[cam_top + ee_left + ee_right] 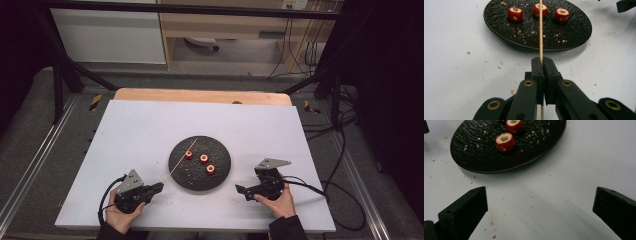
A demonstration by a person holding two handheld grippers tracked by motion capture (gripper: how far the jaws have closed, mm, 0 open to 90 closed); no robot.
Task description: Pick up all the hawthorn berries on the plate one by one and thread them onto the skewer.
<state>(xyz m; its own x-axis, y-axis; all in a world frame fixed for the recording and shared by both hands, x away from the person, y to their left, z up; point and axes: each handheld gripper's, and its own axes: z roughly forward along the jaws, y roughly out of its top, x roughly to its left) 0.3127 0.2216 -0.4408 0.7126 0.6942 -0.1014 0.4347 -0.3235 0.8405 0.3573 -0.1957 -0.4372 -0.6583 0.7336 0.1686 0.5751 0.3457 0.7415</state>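
Observation:
A round black plate (222, 175) lies mid-table with three red cored fruit pieces (204, 159) in a diagonal row on it. My left gripper (160, 187) sits left of the plate, shut on a thin wooden skewer (182, 158) that reaches out over the plate. In the left gripper view the skewer (541, 30) runs from between the closed jaws (543, 62) across the middle fruit piece (536, 10). My right gripper (240, 190) rests right of the plate, jaws wide open, nothing between them. Its view shows the plate (474, 157) and the nearest fruit piece (505, 141) ahead.
Crumbs are scattered over the plate and the white tabletop (140, 130). A wooden strip (200, 95) edges the far side. Black frame bars and cables (345, 165) flank the table. A cable trails from each gripper.

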